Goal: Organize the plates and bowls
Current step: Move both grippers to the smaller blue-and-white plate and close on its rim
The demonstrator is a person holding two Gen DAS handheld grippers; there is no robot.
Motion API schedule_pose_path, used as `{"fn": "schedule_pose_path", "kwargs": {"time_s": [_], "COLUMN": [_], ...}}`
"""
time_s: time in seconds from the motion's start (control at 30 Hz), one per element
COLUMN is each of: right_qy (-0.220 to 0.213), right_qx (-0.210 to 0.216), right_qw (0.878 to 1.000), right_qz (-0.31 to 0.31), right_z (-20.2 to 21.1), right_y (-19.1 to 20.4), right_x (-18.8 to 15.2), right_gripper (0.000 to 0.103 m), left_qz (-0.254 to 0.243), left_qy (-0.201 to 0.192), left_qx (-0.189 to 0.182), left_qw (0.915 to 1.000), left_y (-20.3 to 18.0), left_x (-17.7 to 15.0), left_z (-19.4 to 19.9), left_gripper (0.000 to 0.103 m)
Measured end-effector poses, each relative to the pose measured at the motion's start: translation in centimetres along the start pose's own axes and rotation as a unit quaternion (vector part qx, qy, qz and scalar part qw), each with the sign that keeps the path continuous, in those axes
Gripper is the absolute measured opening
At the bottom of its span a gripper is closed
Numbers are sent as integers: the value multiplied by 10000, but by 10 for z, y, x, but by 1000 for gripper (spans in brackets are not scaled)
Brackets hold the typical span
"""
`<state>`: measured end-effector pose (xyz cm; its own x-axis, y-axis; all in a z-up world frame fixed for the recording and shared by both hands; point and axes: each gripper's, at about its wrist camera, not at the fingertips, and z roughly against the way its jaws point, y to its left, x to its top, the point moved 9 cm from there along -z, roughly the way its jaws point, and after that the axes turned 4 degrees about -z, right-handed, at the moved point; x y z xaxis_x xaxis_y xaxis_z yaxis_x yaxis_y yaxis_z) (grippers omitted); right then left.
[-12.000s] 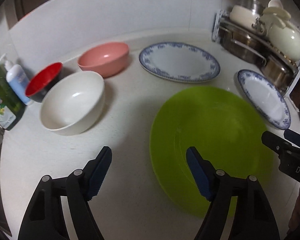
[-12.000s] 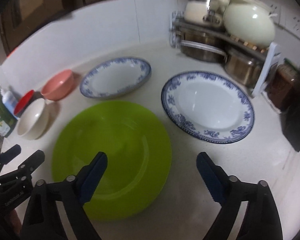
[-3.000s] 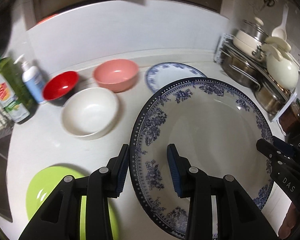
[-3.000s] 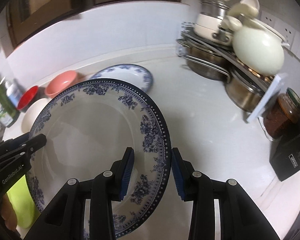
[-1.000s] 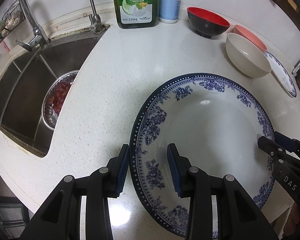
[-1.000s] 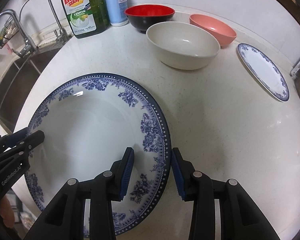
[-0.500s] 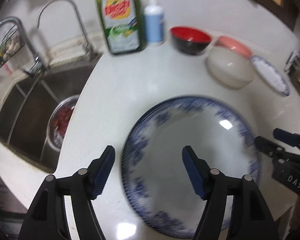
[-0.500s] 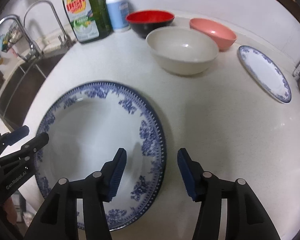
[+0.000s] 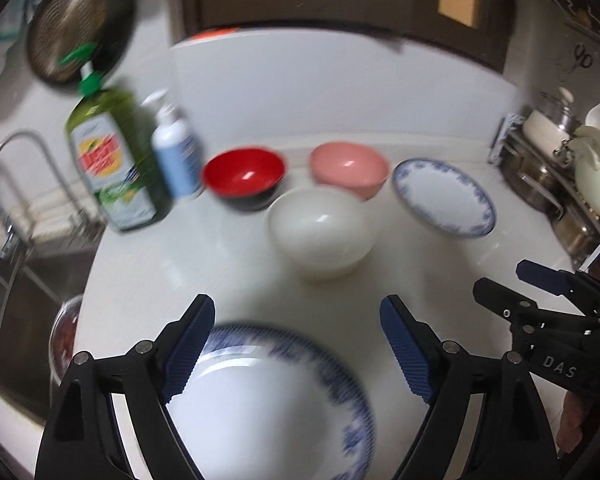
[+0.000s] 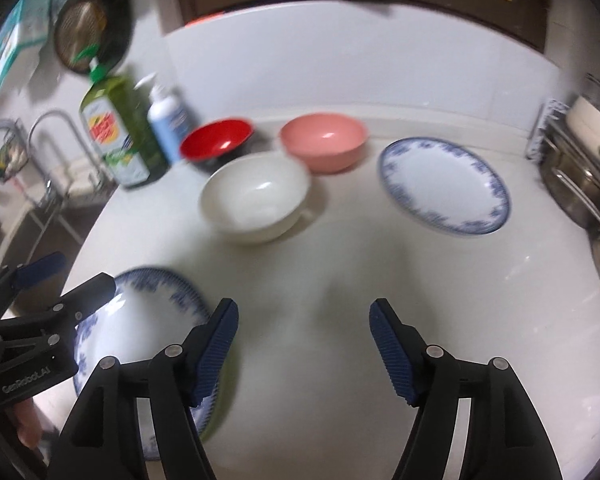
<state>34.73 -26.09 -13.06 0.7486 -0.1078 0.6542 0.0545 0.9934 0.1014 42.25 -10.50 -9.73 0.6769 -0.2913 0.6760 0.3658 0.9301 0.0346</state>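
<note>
Large plate (image 9: 268,404) released, flat on counter (image 9: 228,276); both tongs opening.

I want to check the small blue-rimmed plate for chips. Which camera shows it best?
The right wrist view: the small plate lies whole, large and unobstructed beside the pink bowl. The left wrist view shows it whole too, but smaller and farther off. Both are motion-blurred, so chips cannot be judged.

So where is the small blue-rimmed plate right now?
The small blue-rimmed plate lies flat on the counter, right of the pink bowl and left of the pot rack.
</note>
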Motion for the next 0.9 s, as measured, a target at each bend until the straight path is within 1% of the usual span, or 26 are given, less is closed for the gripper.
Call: {"fn": "schedule_pose_path", "kwargs": {"time_s": [0.1, 0.27, 0.43, 0.6, 0.9], "right_qy": [-143, -420, -610, -716, -815], "right_qx": [-98, -228, -383, -497, -591], "right_qw": [9998, 9984, 9963, 9949, 9922], "right_qz": [-94, -301, -477, -516, -733], "right_z": [3, 6, 7, 1, -24], "right_y": [-23, -63, -101, -135, -189], "right_x": [15, 41, 61, 81, 100], "right_gripper": [69, 69, 69, 69, 69], "left_qz": [-104, -76, -76, -18, 21], "left_qy": [-94, -214, -257, -213, 50], "left_qx": [-106, -304, -350, -432, -567], "left_qw": [9998, 9993, 9990, 9988, 9984], "left_y": [-23, -55, -84, -111, -150], "left_x": [23, 52, 75, 94, 111], "left_z": [-8, -21, -38, -60, -115], "left_gripper": [85, 85, 84, 84, 83]}}
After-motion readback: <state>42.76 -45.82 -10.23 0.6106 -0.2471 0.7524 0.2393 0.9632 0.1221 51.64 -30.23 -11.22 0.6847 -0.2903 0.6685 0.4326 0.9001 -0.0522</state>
